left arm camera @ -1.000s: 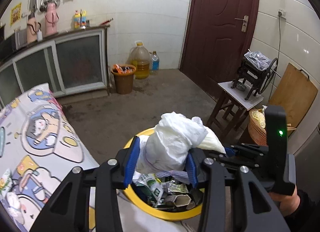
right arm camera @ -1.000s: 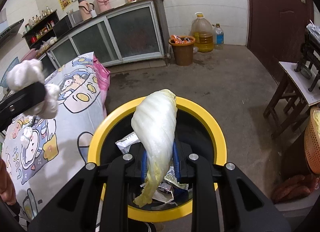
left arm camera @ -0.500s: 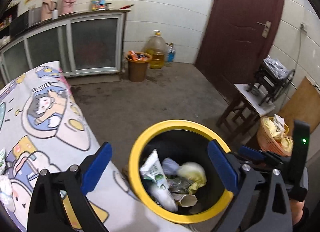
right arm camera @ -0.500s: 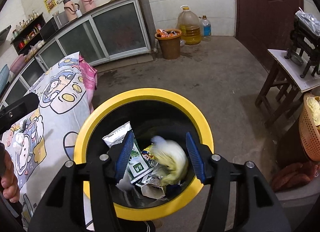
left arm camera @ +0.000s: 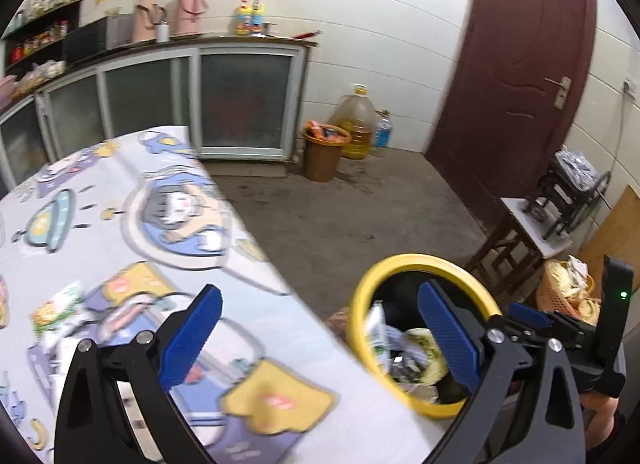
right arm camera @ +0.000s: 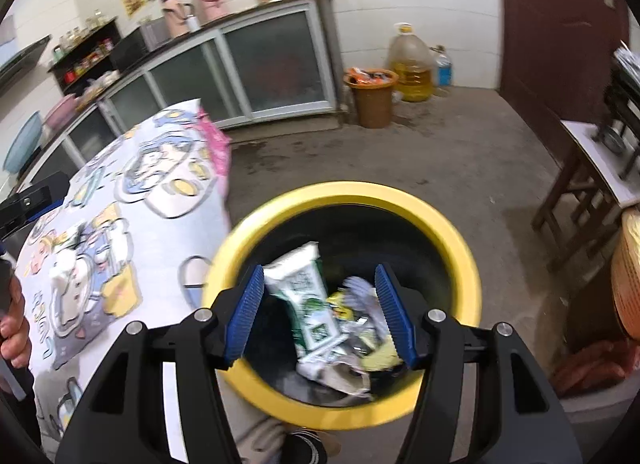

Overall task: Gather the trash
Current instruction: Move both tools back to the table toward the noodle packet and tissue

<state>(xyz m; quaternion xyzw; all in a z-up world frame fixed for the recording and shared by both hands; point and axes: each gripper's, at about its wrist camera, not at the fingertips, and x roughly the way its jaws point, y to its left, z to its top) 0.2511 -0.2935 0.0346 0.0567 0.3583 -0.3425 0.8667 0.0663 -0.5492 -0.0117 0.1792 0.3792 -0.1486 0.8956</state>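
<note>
Both hands are sitting empty right now, so I'd call this the gap between dropping one load and fetching the next; the left gripper (left arm camera: 316,340) is hanging over the tabletop's near edge with its jaws spread as wide as they go, having just been opening, and nothing is between them; the right gripper (right arm camera: 320,314) is hovering over the yellow-rimmed bin (right arm camera: 452,232), jaws about half spread after opening too, also pinching nothing.

The trash that's already collected is lying inside the bin; a green and white packet (right arm camera: 308,296) is leaning near the left wall, with a yellowish leafy lump (left arm camera: 428,356) and some crumpled bits beside it. The bin is standing on the floor just off the near right corner of the cartoon tablecloth (left arm camera: 132,224).

More stuff is waiting on the table: a small green packet (left arm camera: 56,308) near the left edge and a white crumpled wad (right arm camera: 66,270), though it's blurry so I can't tell exactly what either is.

Next move, I reckon: the left gripper is needing to swing over to that packet, come down around it and close; the right one should be pulling back from the bin.
</note>
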